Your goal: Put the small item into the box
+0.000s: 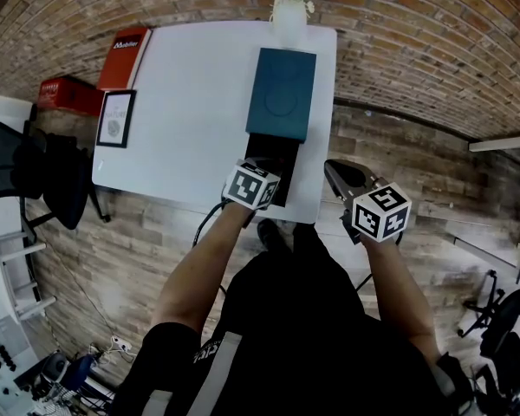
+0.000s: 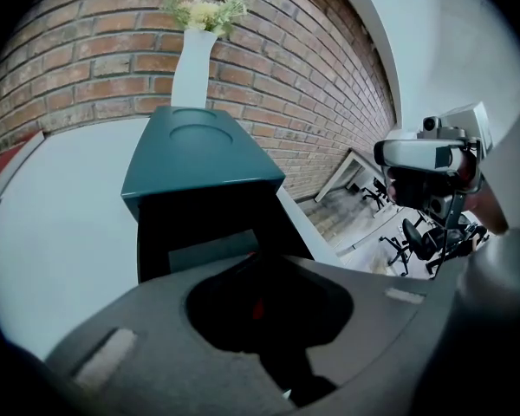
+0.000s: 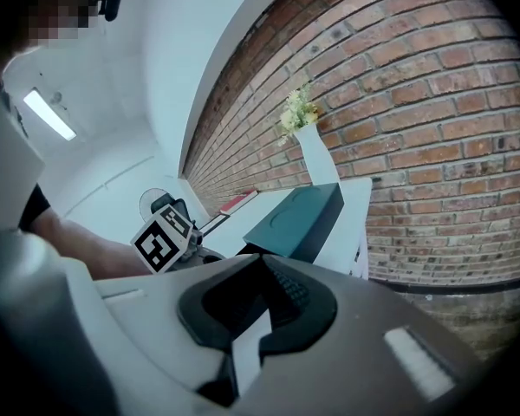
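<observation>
Wood-plank floor (image 1: 156,258) and a brick wall surround a white table (image 1: 191,102), on which the work is set out lengthwise from the person. Nearest, the right gripper (image 3: 260,263) hangs beyond the table's near right corner, well apart from the work, its jaws drawn together on nothing; it appears to be parked clear of the other hand. Just ahead, the left gripper (image 2: 258,267) sits at the near end of a black drawer (image 1: 273,159), jaws narrow and seemingly pinching the small item (image 2: 257,307), a dark piece with a red fleck. Held there, the item is lined up for release into the drawer. It is too small and shadowed to give its long axis; the fleck stands roughly upright between the jaws. The drawer slides out of a teal box (image 1: 282,94) toward the person, the box's long axis running away to a white vase (image 1: 289,16).
</observation>
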`<state>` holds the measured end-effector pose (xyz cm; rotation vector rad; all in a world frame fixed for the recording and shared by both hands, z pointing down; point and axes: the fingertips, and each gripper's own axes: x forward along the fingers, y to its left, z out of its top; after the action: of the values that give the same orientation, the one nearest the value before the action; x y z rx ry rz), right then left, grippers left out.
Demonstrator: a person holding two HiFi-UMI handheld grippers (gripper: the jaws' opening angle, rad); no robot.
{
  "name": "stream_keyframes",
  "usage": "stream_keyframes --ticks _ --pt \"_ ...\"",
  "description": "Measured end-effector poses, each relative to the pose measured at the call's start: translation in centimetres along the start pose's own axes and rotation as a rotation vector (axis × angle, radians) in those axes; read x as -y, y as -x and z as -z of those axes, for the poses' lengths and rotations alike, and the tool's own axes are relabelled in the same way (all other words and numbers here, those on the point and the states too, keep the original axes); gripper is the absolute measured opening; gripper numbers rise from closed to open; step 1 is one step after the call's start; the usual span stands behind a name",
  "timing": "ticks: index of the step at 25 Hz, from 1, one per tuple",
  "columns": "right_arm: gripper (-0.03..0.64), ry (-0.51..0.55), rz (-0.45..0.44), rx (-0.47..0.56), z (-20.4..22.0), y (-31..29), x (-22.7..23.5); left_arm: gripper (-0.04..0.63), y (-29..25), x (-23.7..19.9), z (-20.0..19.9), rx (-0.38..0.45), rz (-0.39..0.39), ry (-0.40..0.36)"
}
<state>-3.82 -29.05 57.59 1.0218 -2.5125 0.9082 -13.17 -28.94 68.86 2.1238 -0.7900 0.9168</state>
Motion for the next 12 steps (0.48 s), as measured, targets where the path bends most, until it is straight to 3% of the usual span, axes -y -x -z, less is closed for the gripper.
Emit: stream_keyframes --ticks 12 --pt "0.002 0.045 -0.035 0.009 -2.0 -0.3 -0.6 0.037 4.6 -1.1 -4.5 0.177 -0.097 -0.024"
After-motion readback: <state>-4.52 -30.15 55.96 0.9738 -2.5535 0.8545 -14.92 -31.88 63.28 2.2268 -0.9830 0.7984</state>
